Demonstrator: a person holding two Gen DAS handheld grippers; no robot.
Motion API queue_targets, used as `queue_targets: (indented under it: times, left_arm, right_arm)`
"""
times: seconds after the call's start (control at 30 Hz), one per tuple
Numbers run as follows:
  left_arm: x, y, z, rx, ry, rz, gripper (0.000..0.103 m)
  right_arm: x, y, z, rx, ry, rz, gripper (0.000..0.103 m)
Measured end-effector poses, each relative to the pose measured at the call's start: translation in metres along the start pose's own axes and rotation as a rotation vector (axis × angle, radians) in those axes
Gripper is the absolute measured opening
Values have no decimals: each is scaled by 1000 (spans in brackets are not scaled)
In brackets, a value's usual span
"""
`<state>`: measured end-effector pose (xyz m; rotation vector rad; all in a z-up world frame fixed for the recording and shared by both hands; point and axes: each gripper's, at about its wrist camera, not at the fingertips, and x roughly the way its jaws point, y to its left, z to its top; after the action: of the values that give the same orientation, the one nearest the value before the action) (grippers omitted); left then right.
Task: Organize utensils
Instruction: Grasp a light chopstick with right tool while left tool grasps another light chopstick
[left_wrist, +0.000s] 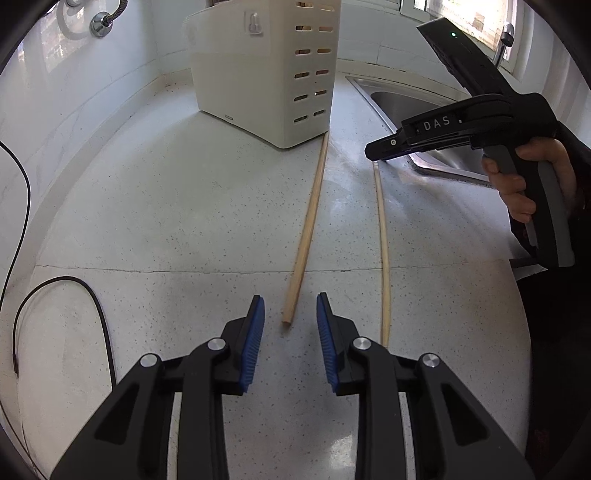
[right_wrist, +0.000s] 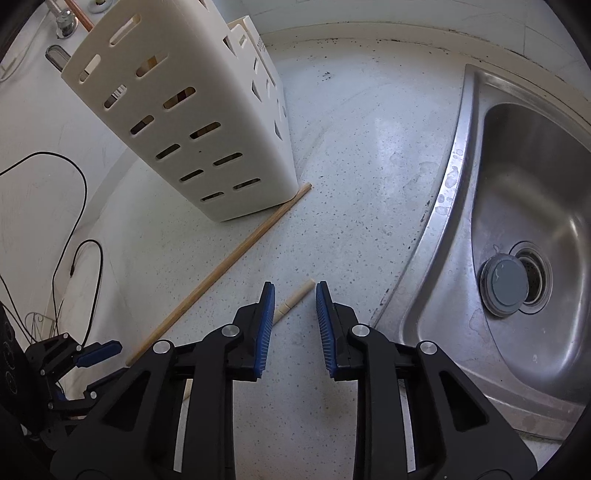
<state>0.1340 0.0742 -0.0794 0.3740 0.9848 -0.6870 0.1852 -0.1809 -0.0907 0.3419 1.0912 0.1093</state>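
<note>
- The two chopsticks (left_wrist: 306, 229) (left_wrist: 382, 251) are lying apart on the bench (left_wrist: 166, 206), the left one touching the white holder (left_wrist: 258, 74), so each is getting its own gripper.
- The left gripper (left_wrist: 290, 314) is standing released around the near tip.
- The right gripper (right_wrist: 294, 295) is standing released around the far tip of the right one.

White speckled countertop (left_wrist: 184, 206), steel sink (right_wrist: 517, 206), pale tiled wall (left_wrist: 55, 74), bright window (left_wrist: 469, 14)
</note>
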Motion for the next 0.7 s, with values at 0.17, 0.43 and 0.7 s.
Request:
queue_targets:
  times: [0.17,0.43,0.7]
  left_arm:
    - [5,2,-2,-9,12,-7,28]
    - [9,4,6,-18,37,-12,28]
    - [13,2,10,-8,59,30,19]
  right_arm:
    - [4,15,3,-39,14,-98,20]
    - [13,39,1,-141,16,-278,17]
    - [13,39,-2,-144,11,-287,16]
